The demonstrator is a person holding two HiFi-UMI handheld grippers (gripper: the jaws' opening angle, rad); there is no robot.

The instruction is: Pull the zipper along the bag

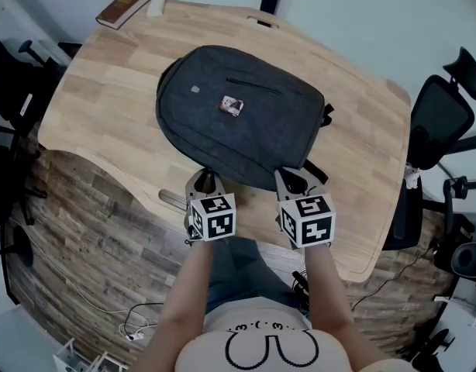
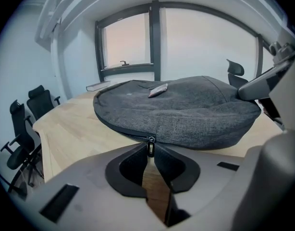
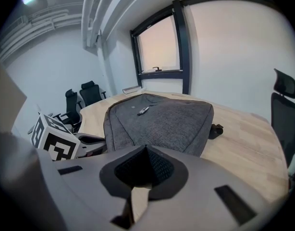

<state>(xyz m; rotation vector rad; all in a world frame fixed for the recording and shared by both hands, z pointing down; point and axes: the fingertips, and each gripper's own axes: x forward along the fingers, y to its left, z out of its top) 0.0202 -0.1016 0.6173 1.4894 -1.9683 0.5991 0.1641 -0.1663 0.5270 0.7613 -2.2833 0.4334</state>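
Wooden counter (image 1: 106, 99), bag (image 1: 238, 130): your left tool (image 1: 206, 180) grips the zipper pull (image 2: 150, 147) at its tips for pulling; right tool (image 1: 294, 180) clenched, empty.

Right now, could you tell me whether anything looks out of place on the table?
A small object lies on top of the bag; if loose, it might slide off when the bag is tugged. Nothing else stands out.
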